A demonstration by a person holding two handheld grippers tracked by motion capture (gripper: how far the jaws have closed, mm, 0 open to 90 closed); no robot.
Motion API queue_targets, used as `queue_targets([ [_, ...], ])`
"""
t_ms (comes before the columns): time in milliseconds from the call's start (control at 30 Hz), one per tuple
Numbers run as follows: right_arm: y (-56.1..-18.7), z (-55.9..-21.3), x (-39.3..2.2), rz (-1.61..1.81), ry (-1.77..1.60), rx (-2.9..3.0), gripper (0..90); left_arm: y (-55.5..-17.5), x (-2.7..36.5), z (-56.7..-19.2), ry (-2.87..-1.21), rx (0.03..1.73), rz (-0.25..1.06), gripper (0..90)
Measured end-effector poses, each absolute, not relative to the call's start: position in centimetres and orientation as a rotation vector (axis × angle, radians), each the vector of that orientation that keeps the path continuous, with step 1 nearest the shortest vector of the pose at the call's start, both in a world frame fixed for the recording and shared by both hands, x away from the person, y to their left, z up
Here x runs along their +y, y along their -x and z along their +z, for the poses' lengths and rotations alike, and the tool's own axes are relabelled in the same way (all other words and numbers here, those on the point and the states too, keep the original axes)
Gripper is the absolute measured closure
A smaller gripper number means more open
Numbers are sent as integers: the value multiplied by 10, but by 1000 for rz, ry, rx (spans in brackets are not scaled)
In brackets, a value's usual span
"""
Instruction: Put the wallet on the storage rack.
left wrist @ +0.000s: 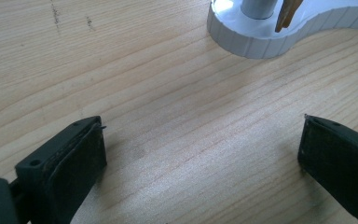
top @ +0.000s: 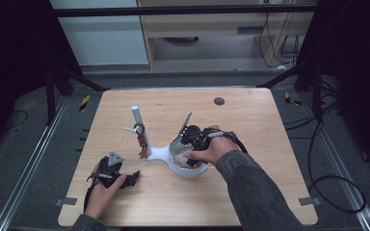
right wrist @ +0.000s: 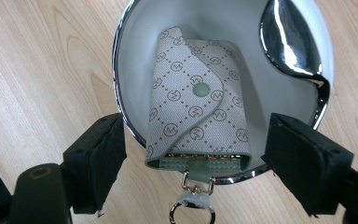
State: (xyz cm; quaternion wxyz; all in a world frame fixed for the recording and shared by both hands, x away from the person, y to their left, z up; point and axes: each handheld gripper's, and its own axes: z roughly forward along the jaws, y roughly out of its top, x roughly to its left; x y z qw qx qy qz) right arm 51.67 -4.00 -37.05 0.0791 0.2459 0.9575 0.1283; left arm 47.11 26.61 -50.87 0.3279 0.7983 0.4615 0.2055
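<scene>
A beige patterned key pouch (right wrist: 196, 107) with green trim and a snap button lies in a white, chrome-rimmed bowl (right wrist: 135, 28). Its clasp ring (right wrist: 191, 210) hangs over the near rim. My right gripper (right wrist: 196, 140) is open, one jaw on each side of the pouch's near end, gripping nothing. In the high view that right gripper (top: 184, 144) hovers over the bowl (top: 192, 172), which is one end of a white stand (top: 156, 154). My left gripper (top: 134, 177) rests open on the table at front left, and the left gripper (left wrist: 200, 135) has only bare wood between its jaws.
The stand has an upright white post (top: 137, 118) with hooks, and a small brown item (top: 142, 144) hangs from it. Its base (left wrist: 256, 39) shows ahead of the left jaws. A shiny chrome spoon-shaped piece (right wrist: 291, 42) sits in the bowl. A dark round spot (top: 218, 101) marks the table's far side.
</scene>
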Motion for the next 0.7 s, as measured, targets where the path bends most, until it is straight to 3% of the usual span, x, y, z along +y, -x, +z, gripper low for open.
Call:
queue_targets([
  [700, -502, -356, -59, 517, -761, 2814, 148, -471, 266, -509, -2090, 1209, 538, 1],
])
